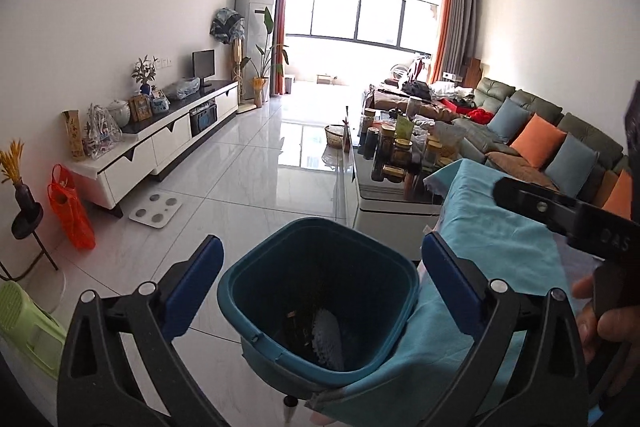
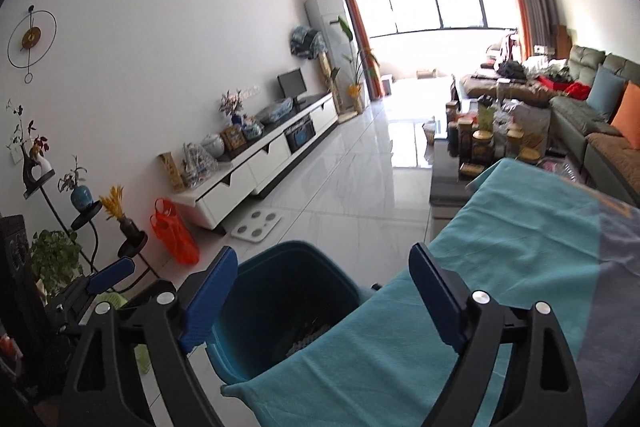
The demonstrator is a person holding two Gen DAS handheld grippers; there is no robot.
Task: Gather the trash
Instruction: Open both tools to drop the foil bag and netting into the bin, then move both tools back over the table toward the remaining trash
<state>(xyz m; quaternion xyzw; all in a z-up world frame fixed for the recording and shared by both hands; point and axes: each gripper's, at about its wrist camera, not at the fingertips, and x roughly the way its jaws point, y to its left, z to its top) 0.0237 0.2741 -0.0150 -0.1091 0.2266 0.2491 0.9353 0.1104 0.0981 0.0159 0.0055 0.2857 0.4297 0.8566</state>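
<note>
**Bin loaded, both grippers empty**

Starting on my left, the left gripper (image 1: 320, 283) hangs over the teal bin (image 1: 320, 307) with its fingers (image 1: 192, 287) spread wide and nothing between them. Looking down into the bin, I can see a pale, textured scrap (image 1: 330, 341) lying near the bottom beside some darker bits I cannot identify. I judge that some trash is already in.

Moving right, the bin stands on the floor hard against the surface, whose blue cloth (image 1: 500, 247) drapes over the bin's near rim. Farther right, the right gripper (image 2: 324, 291) points across that cloth edge and the bin, its fingers (image 2: 436, 295) also spread and holding nothing.

On the cloth I see no loose trash from either view. The far coffee table (image 2: 448, 187) is crowded with jars and tins; whether any of that counts as trash I cannot tell. My guess is the job is near its end, or between pickups.
</note>
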